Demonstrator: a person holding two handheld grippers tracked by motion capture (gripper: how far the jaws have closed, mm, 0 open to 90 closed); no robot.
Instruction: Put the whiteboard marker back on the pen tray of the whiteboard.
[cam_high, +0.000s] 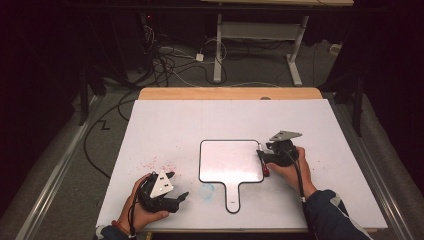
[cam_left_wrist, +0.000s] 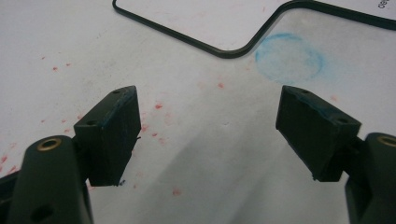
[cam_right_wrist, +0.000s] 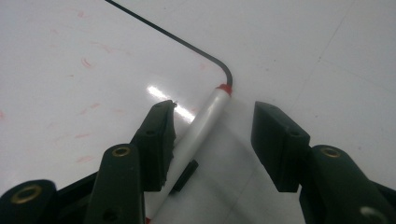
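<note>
While the right claw (cam_right_wrist: 212, 140) straddles the marker (cam_right_wrist: 201, 126), jaws apart, whiteboard (cam_high: 227, 160) lies beneath

Dim room — grey carpeted floor (cam_high: 60, 165) strewn with cables (cam_high: 165, 60); beyond them, a white-legged desk (cam_high: 260, 35) stands against darkness.

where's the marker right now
The marker lies along the right edge of the small whiteboard in the high view, between the open jaws of the right gripper, which is not yet closed on it.

marker (cam_right_wrist: 201, 126): white, red-tipped | lying flat | whiteboard (cam_high: 227, 160) right edge
</note>
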